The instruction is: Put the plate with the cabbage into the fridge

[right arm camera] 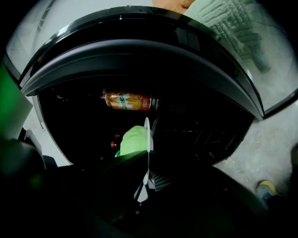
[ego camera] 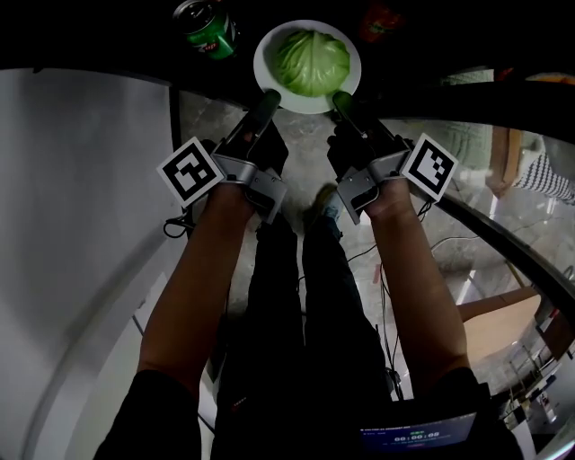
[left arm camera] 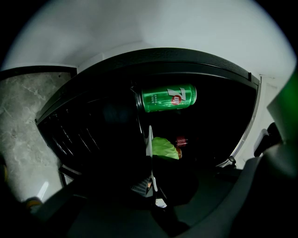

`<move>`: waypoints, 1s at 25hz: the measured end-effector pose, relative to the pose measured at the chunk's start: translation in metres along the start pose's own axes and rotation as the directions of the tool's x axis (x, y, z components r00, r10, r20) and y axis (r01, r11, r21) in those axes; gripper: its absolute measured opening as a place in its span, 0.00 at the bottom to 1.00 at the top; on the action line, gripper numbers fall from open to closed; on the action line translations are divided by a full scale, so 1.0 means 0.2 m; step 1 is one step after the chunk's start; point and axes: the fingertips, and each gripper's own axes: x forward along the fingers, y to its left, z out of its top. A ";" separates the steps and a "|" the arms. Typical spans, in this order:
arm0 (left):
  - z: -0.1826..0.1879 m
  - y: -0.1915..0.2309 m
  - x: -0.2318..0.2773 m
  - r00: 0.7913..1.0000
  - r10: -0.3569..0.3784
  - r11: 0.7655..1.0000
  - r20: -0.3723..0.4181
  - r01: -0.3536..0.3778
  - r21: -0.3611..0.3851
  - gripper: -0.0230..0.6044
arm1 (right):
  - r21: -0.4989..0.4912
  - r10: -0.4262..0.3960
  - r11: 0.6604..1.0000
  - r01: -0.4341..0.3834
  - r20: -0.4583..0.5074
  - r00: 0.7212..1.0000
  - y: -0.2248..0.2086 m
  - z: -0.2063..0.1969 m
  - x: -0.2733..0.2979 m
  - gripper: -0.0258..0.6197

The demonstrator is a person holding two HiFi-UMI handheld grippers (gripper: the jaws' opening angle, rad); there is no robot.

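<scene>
A white plate (ego camera: 267, 52) with a pale green cabbage (ego camera: 312, 61) on it is held inside the dark fridge, at the top of the head view. My left gripper (ego camera: 266, 95) is shut on the plate's left near rim and my right gripper (ego camera: 341, 97) is shut on its right near rim. In the left gripper view the plate (left arm camera: 150, 139) shows edge-on with the cabbage (left arm camera: 165, 148) on its right. In the right gripper view the plate (right arm camera: 147, 132) is edge-on too, with the cabbage (right arm camera: 134, 138) on its left.
A green soda can (ego camera: 207, 28) lies left of the plate in the fridge, seen as a green can (left arm camera: 168, 98) above the plate. An orange can (right arm camera: 129, 100) lies on the other side. A red packet (ego camera: 381, 20) sits at the back right. The white fridge door (ego camera: 81, 252) stands at left.
</scene>
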 end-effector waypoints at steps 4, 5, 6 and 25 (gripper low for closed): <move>0.03 -0.01 0.02 1.000 0.012 1.000 0.019 -0.012 -0.004 0.06 | 0.006 0.001 1.000 -0.002 0.020 1.000 0.01 0.01 0.02 0.07; 0.03 -0.01 0.03 1.000 0.014 1.000 0.024 -0.014 -0.004 0.06 | 0.003 -0.001 1.000 0.001 0.024 1.000 0.01 0.02 0.03 0.07; 0.04 -0.01 0.04 1.000 0.016 1.000 0.027 -0.016 -0.002 0.06 | -0.003 -0.004 1.000 0.004 0.027 1.000 0.01 0.03 0.03 0.07; 0.10 0.00 0.11 0.998 0.040 0.999 0.058 -0.039 -0.026 0.06 | 0.013 0.015 1.000 -0.016 0.074 0.997 0.02 0.09 0.12 0.07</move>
